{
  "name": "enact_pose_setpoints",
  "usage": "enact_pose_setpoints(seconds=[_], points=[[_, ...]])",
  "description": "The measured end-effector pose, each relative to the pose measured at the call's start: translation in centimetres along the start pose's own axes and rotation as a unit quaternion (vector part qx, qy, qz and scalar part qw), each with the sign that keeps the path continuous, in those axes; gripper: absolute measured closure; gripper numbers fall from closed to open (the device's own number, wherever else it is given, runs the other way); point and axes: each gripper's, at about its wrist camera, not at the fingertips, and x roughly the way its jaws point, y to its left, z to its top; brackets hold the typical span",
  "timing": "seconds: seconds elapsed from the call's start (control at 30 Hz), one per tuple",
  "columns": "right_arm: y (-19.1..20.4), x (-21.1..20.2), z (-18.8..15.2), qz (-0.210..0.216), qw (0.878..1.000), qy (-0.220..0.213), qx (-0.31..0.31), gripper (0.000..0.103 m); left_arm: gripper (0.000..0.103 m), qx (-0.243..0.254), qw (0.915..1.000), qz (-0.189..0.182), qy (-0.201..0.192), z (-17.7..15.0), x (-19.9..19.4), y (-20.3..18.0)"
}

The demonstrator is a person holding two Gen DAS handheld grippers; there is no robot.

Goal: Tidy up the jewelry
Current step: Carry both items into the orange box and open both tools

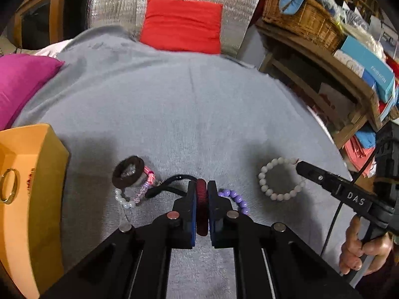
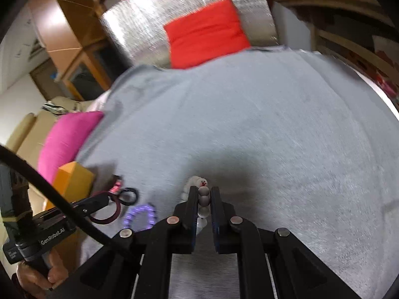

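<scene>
My left gripper (image 1: 201,186) is shut on a dark red bracelet (image 1: 202,206), held edge-on just above the grey cloth; it also shows in the right wrist view (image 2: 106,209). My right gripper (image 2: 202,191) is shut on a white bead bracelet (image 2: 203,199), which lies as a ring on the cloth in the left wrist view (image 1: 280,178). A purple bead bracelet (image 1: 235,199) lies right of my left fingers. A dark brown ring (image 1: 128,172), a pink crystal bracelet (image 1: 147,182), small pearls (image 1: 123,199) and a black band (image 1: 164,186) lie to the left.
An orange jewelry box (image 1: 27,199) with a gold ring handle (image 1: 8,185) stands at the left. A magenta cushion (image 1: 22,82) and a red cushion (image 1: 182,25) lie at the back. A wooden shelf (image 1: 324,57) with a basket (image 1: 301,15) stands on the right.
</scene>
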Motion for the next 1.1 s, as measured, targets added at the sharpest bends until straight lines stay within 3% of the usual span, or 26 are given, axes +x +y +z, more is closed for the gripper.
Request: enact_pose_setpoints(seconds=[0.37, 0.63, 0.8, 1.1], points=[[3.0, -1.4, 0.1, 0.047, 0.998, -0.026, -0.017, 0.092, 0.095, -0.043, 0.9971, 0.001, -0.062, -0.3, -7.5, 2.1], [7.0, -3.2, -0.9, 0.092, 0.995, -0.037, -0.032, 0.092, 0.095, -0.099, 0.9899, 0.034, -0.096, -1.3, -12.4, 8.0], [11.7, -3.5, -1.6, 0.122, 0.991, -0.029, -0.054, 0.092, 0.095, -0.162, 0.9800, 0.080, -0.083, -3.1, -13.4, 14.4], [25.0, -1.4, -2.4, 0.202, 0.972, 0.005, -0.123, 0.092, 0.095, -0.237, 0.9629, 0.119, -0.052, -5.1, -12.6, 21.9]])
